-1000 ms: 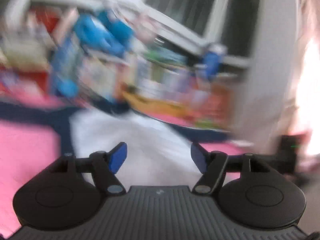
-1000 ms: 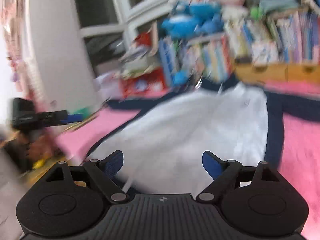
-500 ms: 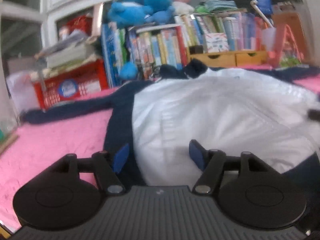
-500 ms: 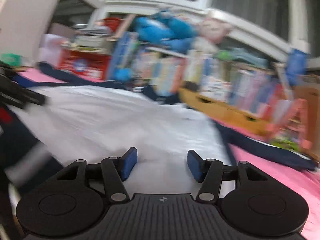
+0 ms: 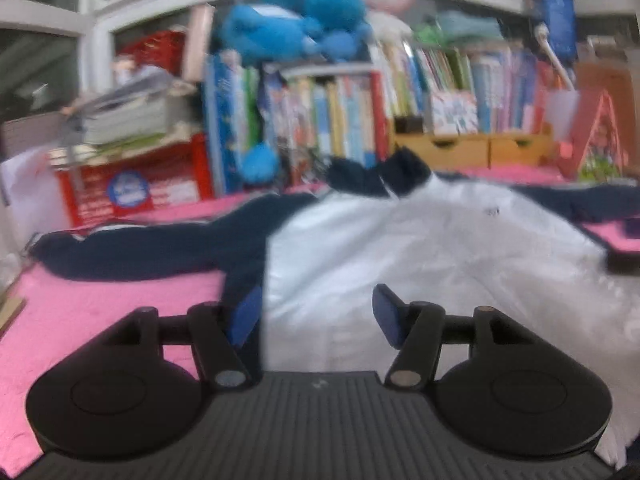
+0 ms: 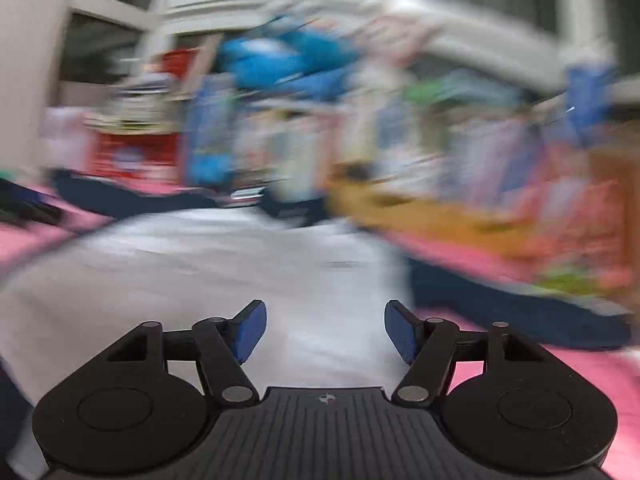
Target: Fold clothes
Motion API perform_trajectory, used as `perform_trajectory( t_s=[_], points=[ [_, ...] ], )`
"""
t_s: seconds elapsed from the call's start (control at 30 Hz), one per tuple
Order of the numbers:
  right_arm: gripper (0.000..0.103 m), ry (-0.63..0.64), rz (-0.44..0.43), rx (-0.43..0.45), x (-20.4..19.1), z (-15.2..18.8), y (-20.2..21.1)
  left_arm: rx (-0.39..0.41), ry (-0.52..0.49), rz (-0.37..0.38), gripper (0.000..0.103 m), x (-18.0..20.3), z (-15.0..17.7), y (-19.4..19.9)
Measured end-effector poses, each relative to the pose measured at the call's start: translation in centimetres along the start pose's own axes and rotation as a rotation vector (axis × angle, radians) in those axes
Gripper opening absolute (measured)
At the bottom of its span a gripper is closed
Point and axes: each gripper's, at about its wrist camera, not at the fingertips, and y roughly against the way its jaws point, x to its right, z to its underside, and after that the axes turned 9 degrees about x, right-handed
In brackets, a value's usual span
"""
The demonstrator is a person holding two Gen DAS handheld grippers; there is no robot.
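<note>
A white garment with dark navy sleeves and collar (image 5: 400, 248) lies spread flat on a pink surface (image 5: 92, 312). Its left sleeve (image 5: 140, 246) stretches out to the left. My left gripper (image 5: 316, 312) hovers open low over the garment's lower left part, where navy side meets white body. In the blurred right wrist view the same garment (image 6: 200, 264) fills the middle, and my right gripper (image 6: 325, 330) is open above its lower right edge, nothing between the fingers. A navy sleeve (image 6: 520, 300) runs off to the right.
Behind the garment stands a row of books (image 5: 340, 120) with blue plush toys (image 5: 288, 36) on top, a red box (image 5: 132, 184) at the left and wooden drawers (image 5: 472, 150) at the right. Windows sit above.
Both grippers have swung round from the sides to face the garment and bookshelf, and dropped low over its near edge. Both stay open; the right view is still blurred by motion.
</note>
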Motion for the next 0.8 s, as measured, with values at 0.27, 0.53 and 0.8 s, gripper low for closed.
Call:
perform_trajectory(
  t_s=[0.27,0.53,0.8],
  points=[
    [0.065,-0.016,-0.089,-0.229,0.9,0.5,-8.4,-0.113,0.001,-0.05,0.061,-1.0,2.3,-2.5],
    [0.018,-0.016,0.397,-0.277,12.2,-0.1,-10.4,-0.069,-0.048,-0.024,0.041,-2.9,-2.0,-5.6],
    [0.016,-0.122,0.185,-0.158,9.9,-6.1,-18.2,-0.087,0.053,0.049,0.019,-0.4,-7.3,-18.2]
  ],
)
